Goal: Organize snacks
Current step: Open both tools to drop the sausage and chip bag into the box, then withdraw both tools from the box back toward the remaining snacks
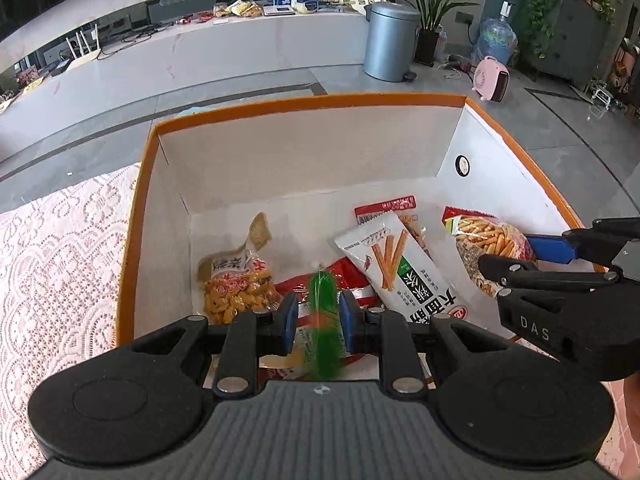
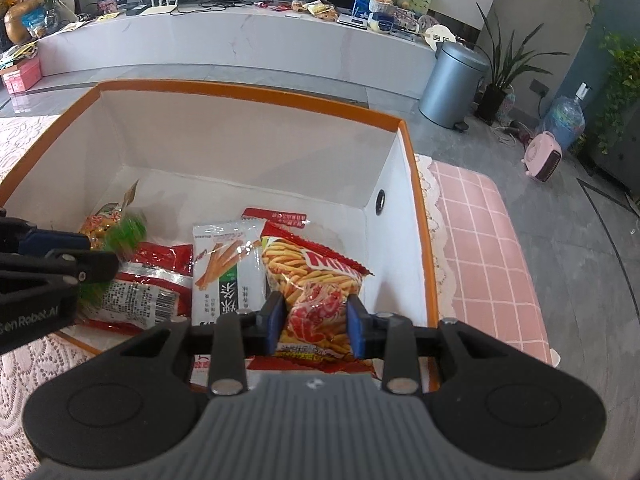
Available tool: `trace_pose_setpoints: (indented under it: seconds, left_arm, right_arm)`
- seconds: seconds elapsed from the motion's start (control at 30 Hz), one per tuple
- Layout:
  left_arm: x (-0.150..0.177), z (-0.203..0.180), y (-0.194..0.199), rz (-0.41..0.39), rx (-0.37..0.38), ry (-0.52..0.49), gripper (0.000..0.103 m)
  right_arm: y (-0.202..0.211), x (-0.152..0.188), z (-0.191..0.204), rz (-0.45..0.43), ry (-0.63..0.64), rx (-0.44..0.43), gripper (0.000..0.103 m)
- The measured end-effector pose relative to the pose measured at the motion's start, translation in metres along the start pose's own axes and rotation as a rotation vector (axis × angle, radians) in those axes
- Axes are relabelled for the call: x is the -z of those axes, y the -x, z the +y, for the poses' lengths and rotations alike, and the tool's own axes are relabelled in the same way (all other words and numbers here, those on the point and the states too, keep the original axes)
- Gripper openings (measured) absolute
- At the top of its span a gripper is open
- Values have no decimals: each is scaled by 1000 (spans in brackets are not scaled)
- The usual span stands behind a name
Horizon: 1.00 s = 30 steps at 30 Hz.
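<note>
Inside, at the floor of a large white cardboard box with an orange rim (image 1: pixel 304 105): a loose heap of snack packets. Left tongs (image 1: pixel 319 316) clamped on a blurred green packet (image 1: pixel 325 320), blue pads (image 1: pixel 289 317) pressed to its sides, low over the near left part of the box. Right tongs (image 2: pixel 316 322) clamped on a red crinkled bag of yellow snack sticks (image 2: pixel 316 292), pads on both sides of its lower half, held above the near right part of the box, close to the right wall. Between the two, flat on the box floor: a white pouch printed with orange sticks and a green label (image 1: pixel 394 264), partly overlapping a red packet with a silver barcode panel (image 2: pixel 154 280). Farther left, against the floor near the left wall: a clear bag of small yellow-orange pieces (image 1: pixel 236 292). Behind the white pouch, edge of another red-and-white packet (image 1: pixel 386 208) just showing. Small black round hole (image 1: pixel 462 166) in the right wall. Box set on a worktop with a white lace cloth (image 1: pixel 52 264); pink checked mat (image 2: pixel 480 240) just beside the box on its right. Beyond, on a grey tiled floor: a grey metal pedal bin (image 1: pixel 390 42) and a small pink heater (image 1: pixel 491 79).
</note>
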<state>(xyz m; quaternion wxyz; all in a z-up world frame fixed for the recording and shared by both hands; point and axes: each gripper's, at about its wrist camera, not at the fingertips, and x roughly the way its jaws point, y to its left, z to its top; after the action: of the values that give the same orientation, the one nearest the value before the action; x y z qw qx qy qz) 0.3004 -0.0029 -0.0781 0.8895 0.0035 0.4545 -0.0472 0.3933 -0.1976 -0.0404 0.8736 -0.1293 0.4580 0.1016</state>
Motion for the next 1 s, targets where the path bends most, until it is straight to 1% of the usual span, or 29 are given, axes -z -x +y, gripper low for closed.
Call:
trace_pose_setpoints:
  seconds: [0.13,0.2,0.27,0.3,0.37,0.43,0.53,0.67,0.77,0.9,1.0]
  left_arm:
    - [-3,-1,6,-17,-2,-2,25]
    - [-3,-2,10,-27,-1,-5,29]
    - [-4,-3,13,-37,1,-10,37]
    - [-4,-3,16,-42,0,-10,39]
    - [-4,-3,20,-53,-3,-7,49]
    - [-3,-3,24,-59,-7,2,53]
    - [-4,-1,32,-67,-8,13,55]
    - [-4,1,44,-87,-10,19,59]
    - [-2,2,54,-100,-10,31,62]
    - [1,3,69,-121,-14,44,62]
    - [5,3,84,-152,-13,60,62]
  right_arm:
    - [3,-1,-1,5,-1,3,31]
    - [5,-2,1,5,3,7,32]
    - [8,-2,0,2,5,10,44]
    - [10,-3,1,-5,8,14,47]
    - [17,-3,3,-19,17,20,55]
    - [23,-4,4,-31,28,23,58]
    - [32,-5,5,-48,43,37,63]
    - [45,-7,6,-61,41,43,68]
    - [55,-6,5,-73,38,48,68]
    - [70,0,8,-86,36,63,68]
    - [85,5,7,-111,15,53,68]
